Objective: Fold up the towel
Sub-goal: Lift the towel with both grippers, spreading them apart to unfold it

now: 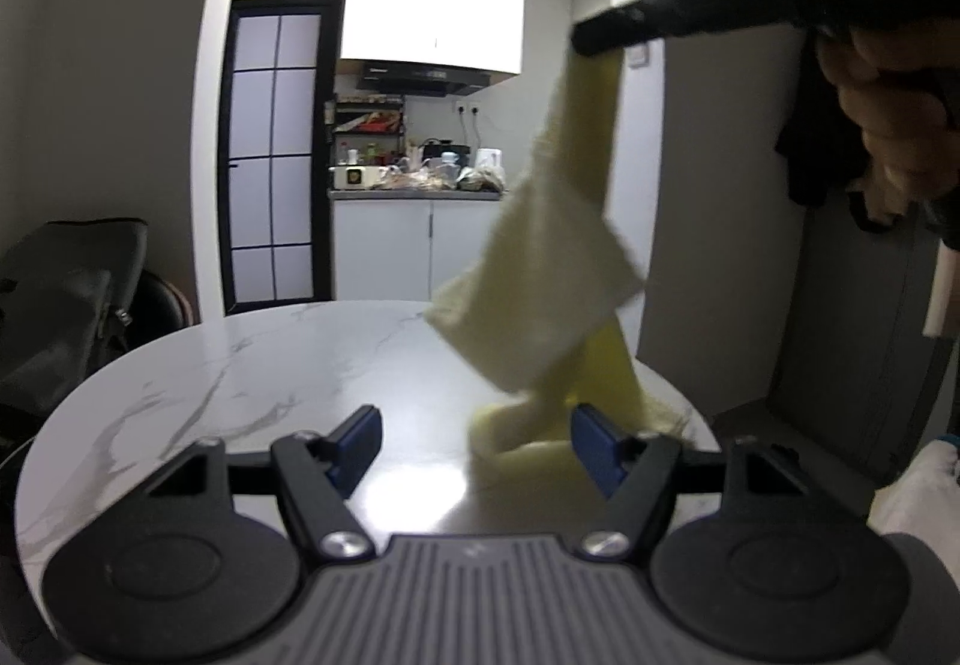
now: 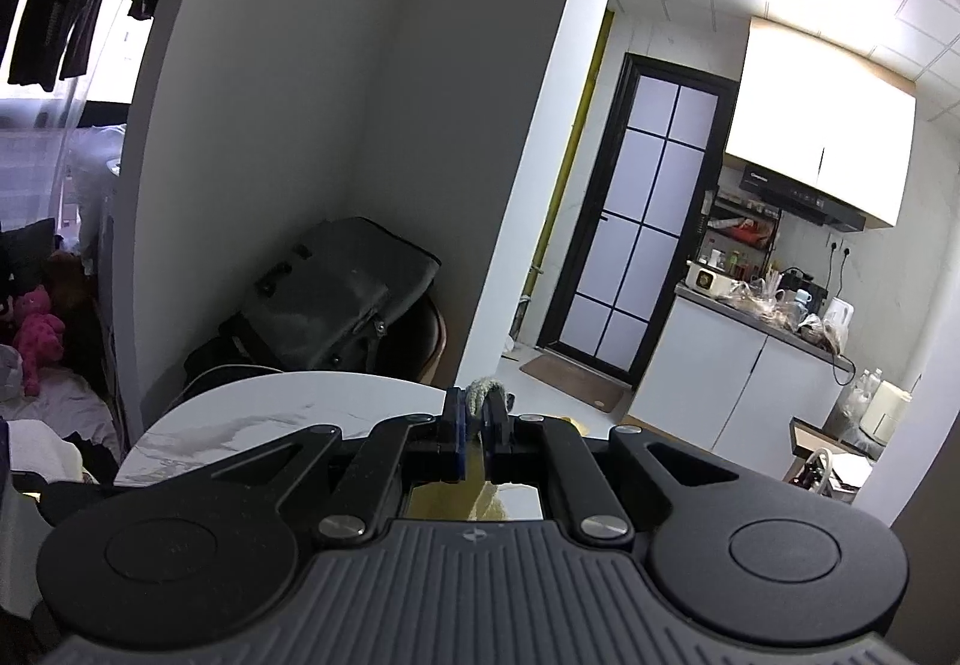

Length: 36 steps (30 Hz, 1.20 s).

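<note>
Table: round white marble top
Right gripper: pinching yellow towel, dangling
Left gripper: fingers spread, empty

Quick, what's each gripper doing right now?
Left gripper: open, holding nothing.
Right gripper: shut on the yellow towel, which hangs down to the table.

Pale yellow towel, white grey-veined marble table, blue-padded black fingers.
</note>
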Tool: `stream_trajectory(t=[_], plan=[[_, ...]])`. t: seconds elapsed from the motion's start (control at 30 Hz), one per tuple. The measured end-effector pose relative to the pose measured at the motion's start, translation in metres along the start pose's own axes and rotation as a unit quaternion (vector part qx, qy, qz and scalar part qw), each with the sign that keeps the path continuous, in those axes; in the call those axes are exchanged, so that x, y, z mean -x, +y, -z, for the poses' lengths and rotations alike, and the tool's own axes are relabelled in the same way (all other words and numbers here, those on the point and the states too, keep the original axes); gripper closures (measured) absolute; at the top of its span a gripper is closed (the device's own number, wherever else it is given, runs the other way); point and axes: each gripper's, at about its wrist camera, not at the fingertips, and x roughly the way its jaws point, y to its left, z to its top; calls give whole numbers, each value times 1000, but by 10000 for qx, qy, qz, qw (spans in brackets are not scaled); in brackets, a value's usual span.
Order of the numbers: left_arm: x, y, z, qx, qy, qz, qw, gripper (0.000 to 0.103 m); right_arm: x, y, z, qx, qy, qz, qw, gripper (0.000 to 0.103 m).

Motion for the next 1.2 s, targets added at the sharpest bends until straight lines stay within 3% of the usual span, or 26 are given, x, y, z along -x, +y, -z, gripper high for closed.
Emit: stream_trajectory(t=[0.1,0.4,0.47,0.5,0.53,0.77,0.9,1.2], plan=[[-2,-7,-4,-85,-111,20,9999,31,0,1,5,-28,-7,-53,10000,97],[0,-9,-17,36,-419,208,9989,52,3,-4,19,-159,47,-118,9998,97],[0,-11,-19,20,-476,216,9986,68,4,-5,21,-177,55,-134,9997,97],[-3,-11,-20,18,-430,213,9988,87,4,-6,23,-186,66,-138,9997,97],[-5,-10,-20,23,-394,201,9990,96,4,-7,25,-195,79,-140,9997,97],[-7,20,-26,312,-321,-54,9990,98,5,-17,43,-234,311,-102,9992,97],[-3,33,-31,284,-275,-381,9985,101,6,-18,50,-232,356,-41,9991,97],[9,50,-36,286,-292,-633,9972,101,7,-20,56,-192,455,51,9988,97]])
